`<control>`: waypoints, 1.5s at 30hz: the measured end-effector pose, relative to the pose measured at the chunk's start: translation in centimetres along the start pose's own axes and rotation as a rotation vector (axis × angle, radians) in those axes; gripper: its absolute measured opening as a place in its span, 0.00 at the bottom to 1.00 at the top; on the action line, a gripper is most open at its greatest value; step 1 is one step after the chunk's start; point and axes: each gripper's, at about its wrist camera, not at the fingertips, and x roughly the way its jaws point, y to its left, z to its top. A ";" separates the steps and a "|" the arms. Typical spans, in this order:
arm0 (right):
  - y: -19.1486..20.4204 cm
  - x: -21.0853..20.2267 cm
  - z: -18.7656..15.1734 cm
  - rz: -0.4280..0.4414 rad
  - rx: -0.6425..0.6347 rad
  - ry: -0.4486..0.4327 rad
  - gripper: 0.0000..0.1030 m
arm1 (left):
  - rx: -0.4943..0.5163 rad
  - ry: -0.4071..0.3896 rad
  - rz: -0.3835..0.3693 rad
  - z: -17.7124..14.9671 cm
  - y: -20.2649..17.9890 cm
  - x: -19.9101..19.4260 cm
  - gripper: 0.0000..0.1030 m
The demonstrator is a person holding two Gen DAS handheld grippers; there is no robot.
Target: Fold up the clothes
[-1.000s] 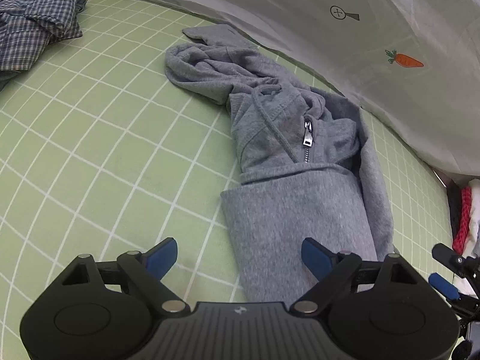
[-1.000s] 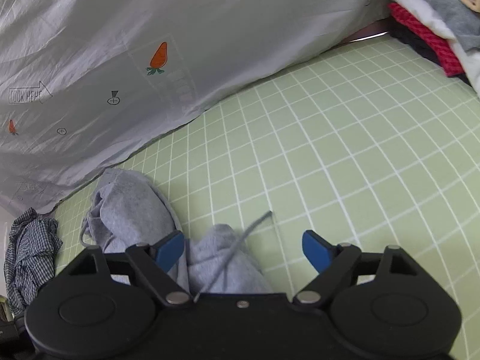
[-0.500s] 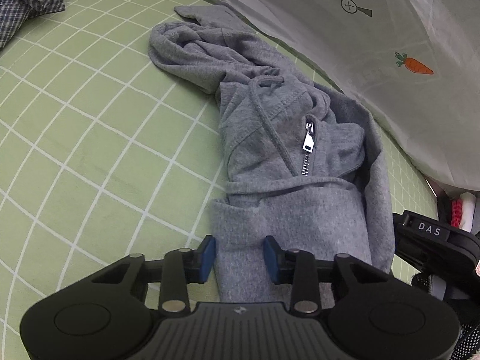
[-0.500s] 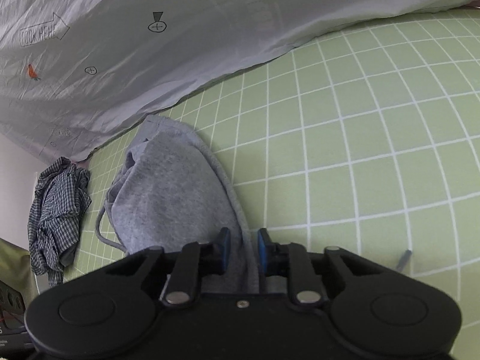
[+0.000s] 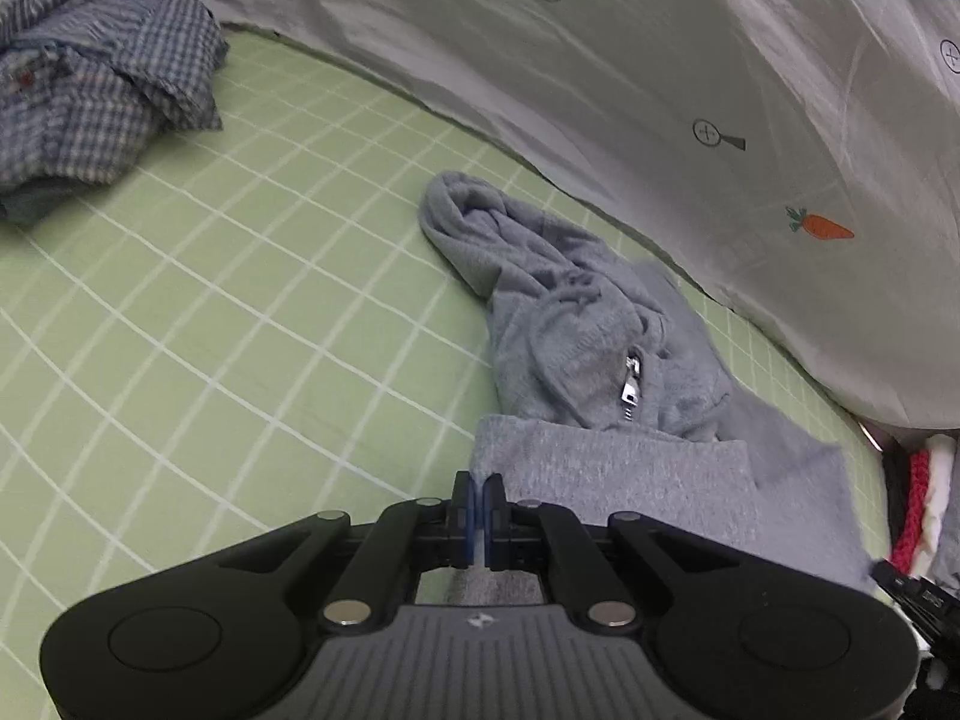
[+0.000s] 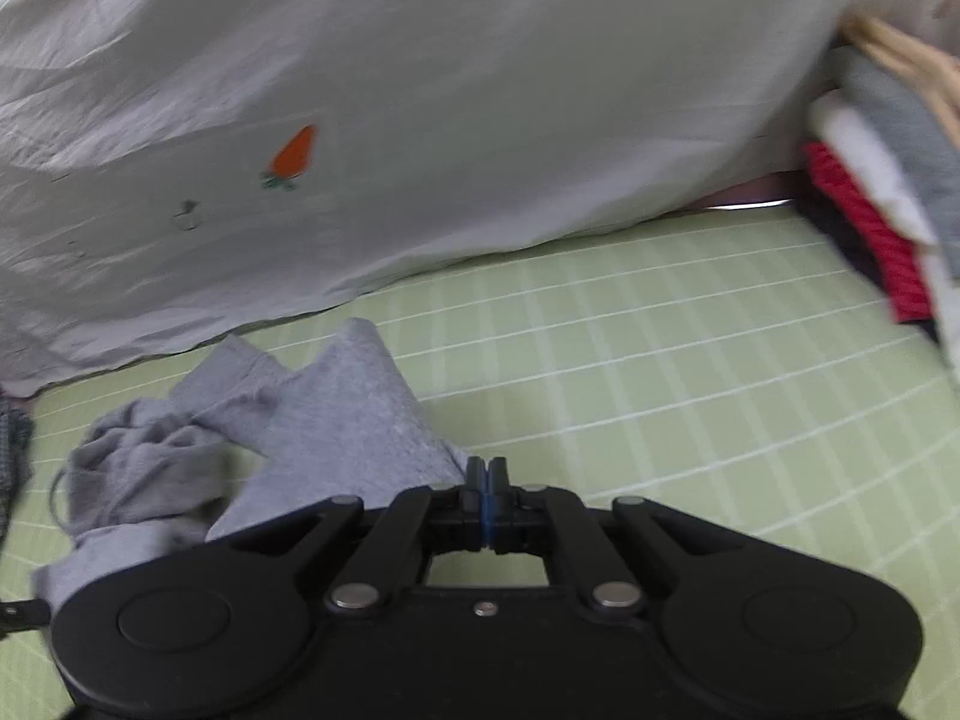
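— Blue pads pressed together on the left gripper [image 5: 478, 501]?
— Yes, clenched on the near hem of the grey hoodie [image 5: 606, 360]. The right gripper [image 6: 487, 495] looks pinched on the hem's other corner too, though that view is blurred.
— Where does the hoodie lie?
— Bunched on the green checked sheet [image 5: 210, 324], zipper pull [image 5: 630, 387] showing, beside the white carrot-print quilt [image 5: 660, 90]. A plaid shirt [image 5: 96, 102] sits well apart; folded clothes [image 6: 882, 192] are stacked far right.
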 end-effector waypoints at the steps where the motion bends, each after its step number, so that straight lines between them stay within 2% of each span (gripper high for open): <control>1: -1.3 -0.8 -0.3 -0.050 0.012 -0.009 0.00 | 0.022 -0.034 0.053 0.4 0.5 -0.7 0.03; 4: -5.0 -2.9 -1.7 -0.161 0.048 -0.007 0.00 | 0.073 -0.129 0.205 1.4 2.8 -2.9 0.02; 6: -6.6 -3.8 -3.1 -0.178 0.077 0.016 0.00 | 0.058 -0.166 0.281 2.4 5.0 -3.9 0.02; 9: -7.8 -4.3 -5.3 -0.171 0.134 0.059 0.00 | -0.016 -0.198 0.389 3.5 9.2 -4.9 0.03; 11: -7.9 -4.4 -6.2 -0.148 0.172 0.069 0.01 | -0.112 -0.170 0.429 3.8 11.6 -4.9 0.03; 14: -7.3 -4.2 -6.3 -0.122 0.181 0.078 0.03 | -0.214 -0.127 0.405 2.8 12.8 -4.9 0.09; 17: -6.5 -4.3 -5.4 -0.135 0.145 0.053 0.25 | -0.169 -0.080 0.373 1.5 10.8 -3.7 0.39; 18: -6.4 -4.4 -5.1 -0.136 0.150 0.039 0.35 | -0.153 -0.064 0.362 1.1 10.0 -3.3 0.53; 19: -6.3 -4.4 -4.8 -0.136 0.153 0.028 0.39 | -0.144 -0.052 0.346 0.8 9.2 -2.8 0.60; 21: -6.2 -4.1 -4.1 -0.137 0.148 0.025 0.48 | -0.121 -0.021 0.303 0.1 7.3 -1.4 0.61; 26: -4.1 -2.0 -2.4 -0.131 -0.023 0.040 0.73 | -0.040 0.046 0.195 -0.8 3.0 1.7 0.70; 30: -2.7 1.0 -0.9 -0.097 -0.123 0.067 0.76 | 0.027 0.094 0.112 -1.4 -0.3 4.0 0.73; 34: -2.3 4.9 0.0 -0.089 -0.169 0.119 0.79 | 0.068 0.122 0.118 -1.5 -2.1 5.7 0.73; 37: -2.4 7.1 0.1 -0.149 -0.182 0.166 0.79 | 0.086 0.129 0.132 -1.8 -3.0 6.6 0.69; 38: -2.7 7.6 0.1 -0.180 -0.166 0.181 0.79 | 0.099 0.122 0.135 -1.6 -3.0 6.5 0.64; 39: -3.0 7.8 0.0 -0.199 -0.140 0.188 0.79 | 0.120 0.114 0.133 -1.7 -3.2 6.5 0.49; 40: -3.5 7.7 0.0 -0.204 -0.112 0.188 0.79 | 0.141 0.110 0.135 -1.7 -3.4 6.5 0.41; 42: -4.4 7.6 -0.2 -0.211 -0.058 0.189 0.79 | 0.153 0.111 0.135 -1.8 -3.3 6.6 0.00; 43: -4.9 7.5 -0.3 -0.200 -0.034 0.193 0.78 | 0.146 0.110 0.131 -1.8 -3.2 6.7 0.00; 45: -5.7 7.2 -0.5 -0.156 0.018 0.202 0.68 | 0.141 0.108 0.120 -1.7 -2.9 6.8 0.00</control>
